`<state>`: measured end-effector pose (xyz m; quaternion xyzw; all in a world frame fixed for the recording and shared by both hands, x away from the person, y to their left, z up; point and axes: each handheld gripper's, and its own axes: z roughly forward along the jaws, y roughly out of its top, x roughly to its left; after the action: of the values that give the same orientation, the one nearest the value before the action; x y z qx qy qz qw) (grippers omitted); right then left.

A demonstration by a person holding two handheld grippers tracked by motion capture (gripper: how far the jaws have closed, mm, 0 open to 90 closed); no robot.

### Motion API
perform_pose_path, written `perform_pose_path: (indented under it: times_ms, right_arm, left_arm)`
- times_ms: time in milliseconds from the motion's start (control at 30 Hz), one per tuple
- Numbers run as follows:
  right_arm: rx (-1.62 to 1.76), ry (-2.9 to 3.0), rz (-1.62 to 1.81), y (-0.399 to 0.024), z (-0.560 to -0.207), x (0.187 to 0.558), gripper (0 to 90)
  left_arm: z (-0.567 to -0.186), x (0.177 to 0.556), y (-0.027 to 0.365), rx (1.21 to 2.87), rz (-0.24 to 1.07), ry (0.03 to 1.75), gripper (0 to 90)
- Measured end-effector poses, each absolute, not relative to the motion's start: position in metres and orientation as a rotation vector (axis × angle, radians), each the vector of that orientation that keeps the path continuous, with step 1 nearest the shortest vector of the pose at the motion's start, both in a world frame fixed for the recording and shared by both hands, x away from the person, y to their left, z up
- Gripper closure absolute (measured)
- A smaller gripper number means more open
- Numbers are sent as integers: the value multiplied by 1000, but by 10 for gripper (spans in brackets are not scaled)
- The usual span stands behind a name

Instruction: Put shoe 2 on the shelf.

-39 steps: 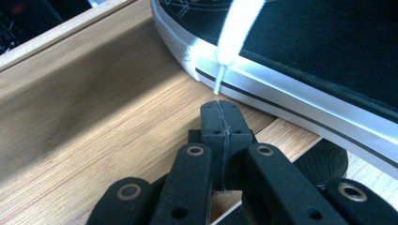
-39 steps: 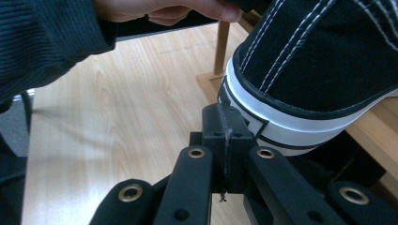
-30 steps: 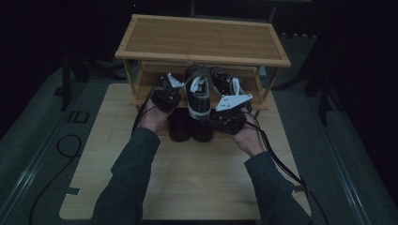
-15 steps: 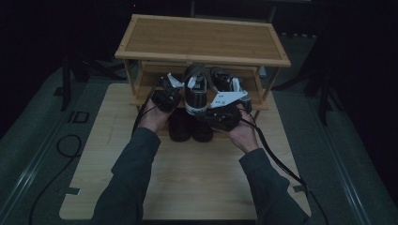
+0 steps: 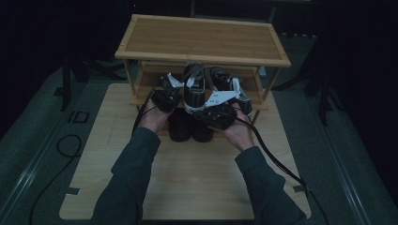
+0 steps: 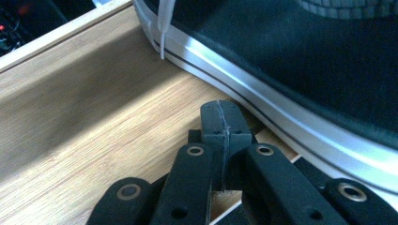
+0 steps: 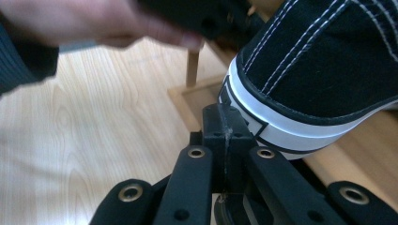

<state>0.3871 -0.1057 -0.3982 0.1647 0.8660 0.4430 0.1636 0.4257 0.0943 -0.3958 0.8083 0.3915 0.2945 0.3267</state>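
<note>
darkness sat all around a pale wooden board (image 5: 187, 178) on the floor, and at its far edge stood a low bamboo shoe rack (image 5: 202, 40) with a broad top shelf and a lower shelf under it. on that lower shelf a black canvas sneaker (image 5: 194, 89) with a white rubber sole sat with its heel toward the person, and a second black sneaker (image 5: 224, 82) lay just beside it to the right. two dark shoes (image 5: 190, 127) rested on the board below the shelf's front edge, side by side and touching.

both forearms came in from the bottom in dark sleeves. the left gripper (image 5: 165, 96) was held at the left side of the middle sneaker, close against it. in the left gripper view its black jaws were pressed together with nothing between them (only a thin seam showed where the tips met), and they pointed at the shelf's wood right beside the sneaker's white sole (image 6: 281, 112); a white lace end (image 6: 164, 23) hung down over that sole.

the right gripper (image 5: 217, 112) was held low in front of the same sneaker's heel. in the right gripper view its jaws were likewise shut tight on nothing, their tips just at the white heel band (image 7: 281, 126), whether touching it i could not tell. the other hand (image 7: 94, 23) showed blurred at the top.
</note>
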Motion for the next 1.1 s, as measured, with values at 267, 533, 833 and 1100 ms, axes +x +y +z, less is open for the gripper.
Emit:
perform_pose_path:
  times_ms: [267,533,833,1100]
  right_arm:
    - [461,2464,1229,-105,-400,383,879]
    - [451,2417,1256,-104,-397,384,900]
    - [466,2394,1207,-99,-403,389,900]
    - [465,2387,1192,-95,-401,391,900]
  left_arm:
    - [-395,425,108,2117,778,1043,900]
    - [-395,425,108,2117,772,1043,900]
    - [-395,425,107,2118,773,1042,900]
    - [-395,425,107,2123,778,1044,900]
